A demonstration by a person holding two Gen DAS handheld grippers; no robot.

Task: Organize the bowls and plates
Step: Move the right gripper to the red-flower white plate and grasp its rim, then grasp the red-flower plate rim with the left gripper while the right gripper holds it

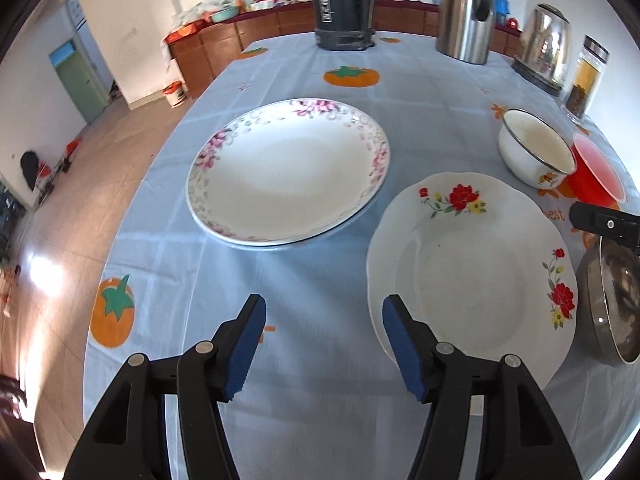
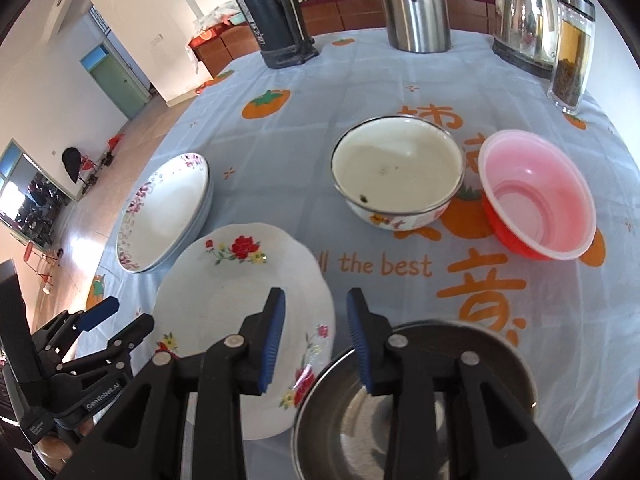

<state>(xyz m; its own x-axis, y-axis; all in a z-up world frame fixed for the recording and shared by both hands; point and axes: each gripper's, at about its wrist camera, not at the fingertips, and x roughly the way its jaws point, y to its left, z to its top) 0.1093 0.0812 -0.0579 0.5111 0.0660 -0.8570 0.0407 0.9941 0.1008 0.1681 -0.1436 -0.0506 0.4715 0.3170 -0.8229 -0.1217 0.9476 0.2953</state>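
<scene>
Both empty: the left gripper [image 1: 323, 344] gapes wide and the right gripper [image 2: 316, 340] is parted beside the rose plate [image 2: 240, 320]; its thin rim could slip or clink against the steel bowl [image 2: 416, 408].

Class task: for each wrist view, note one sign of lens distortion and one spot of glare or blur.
Left wrist view: table edge bows, dark vignette in the corners, sun glare on the floor. Right wrist view: kettles lean outward, steel kettle mirrors bright light, steel bowl below the right claw looks soft.
</scene>
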